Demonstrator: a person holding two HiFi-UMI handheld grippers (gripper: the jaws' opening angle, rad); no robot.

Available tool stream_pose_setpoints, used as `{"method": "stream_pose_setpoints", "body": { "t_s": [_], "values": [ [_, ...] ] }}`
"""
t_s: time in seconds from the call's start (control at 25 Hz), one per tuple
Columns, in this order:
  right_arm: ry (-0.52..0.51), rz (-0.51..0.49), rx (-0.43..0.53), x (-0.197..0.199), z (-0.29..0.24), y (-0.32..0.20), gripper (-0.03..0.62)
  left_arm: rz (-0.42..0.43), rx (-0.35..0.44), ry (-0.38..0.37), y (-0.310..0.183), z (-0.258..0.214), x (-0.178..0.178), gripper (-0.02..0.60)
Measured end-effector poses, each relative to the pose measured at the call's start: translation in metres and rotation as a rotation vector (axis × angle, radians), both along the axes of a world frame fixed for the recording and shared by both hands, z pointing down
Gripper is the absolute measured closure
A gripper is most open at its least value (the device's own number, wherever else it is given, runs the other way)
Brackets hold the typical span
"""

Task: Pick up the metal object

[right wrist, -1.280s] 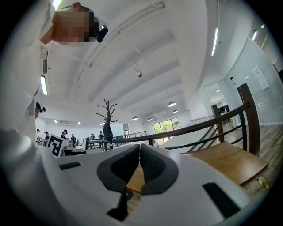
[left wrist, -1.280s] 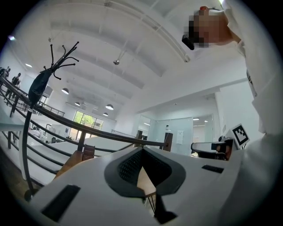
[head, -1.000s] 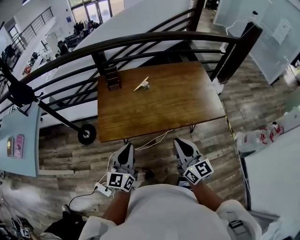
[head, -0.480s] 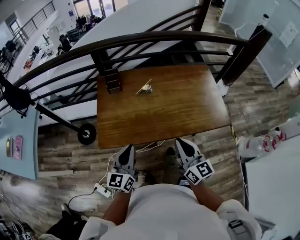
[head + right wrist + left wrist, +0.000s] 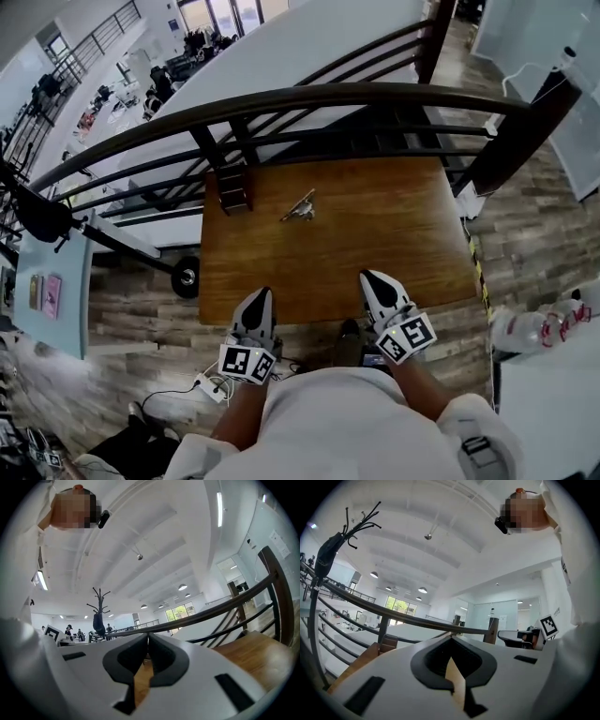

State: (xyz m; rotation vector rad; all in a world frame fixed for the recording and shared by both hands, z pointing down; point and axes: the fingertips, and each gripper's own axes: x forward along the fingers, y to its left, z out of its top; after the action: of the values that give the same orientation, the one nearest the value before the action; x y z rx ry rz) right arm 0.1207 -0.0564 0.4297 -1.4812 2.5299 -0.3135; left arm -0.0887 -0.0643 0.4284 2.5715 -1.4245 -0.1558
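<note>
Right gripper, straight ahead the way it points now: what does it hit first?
Probably the railing. The right gripper points level across the table, and its line seems to pass just right of the metal object. Depth is unclear, so it could clip that.

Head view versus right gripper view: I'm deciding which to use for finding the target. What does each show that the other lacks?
Head view only: the metal object lying clearly on the wooden table, and a white power strip on the floor. Right gripper view only: ceiling lamps, and the right gripper seen close, fingers shut with nothing between them. Both: the wooden table and the dark curved railing.
</note>
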Motion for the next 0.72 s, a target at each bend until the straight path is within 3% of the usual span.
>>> {"method": "stream_pose_setpoints", "body": {
  "t_s": [0.44,0.72],
  "values": [
    [-0.055,-0.192,-0.010,0.043,-0.003,-0.097,0.569,-0.174,0.005,-0.031,-0.069,-0.017,0.041,0.571],
    [-0.083,-0.237,-0.027,0.060,0.006,-0.129,0.569,-0.206,0.010,-0.046,-0.092,-0.015,0.060,0.571]
  ]
}}
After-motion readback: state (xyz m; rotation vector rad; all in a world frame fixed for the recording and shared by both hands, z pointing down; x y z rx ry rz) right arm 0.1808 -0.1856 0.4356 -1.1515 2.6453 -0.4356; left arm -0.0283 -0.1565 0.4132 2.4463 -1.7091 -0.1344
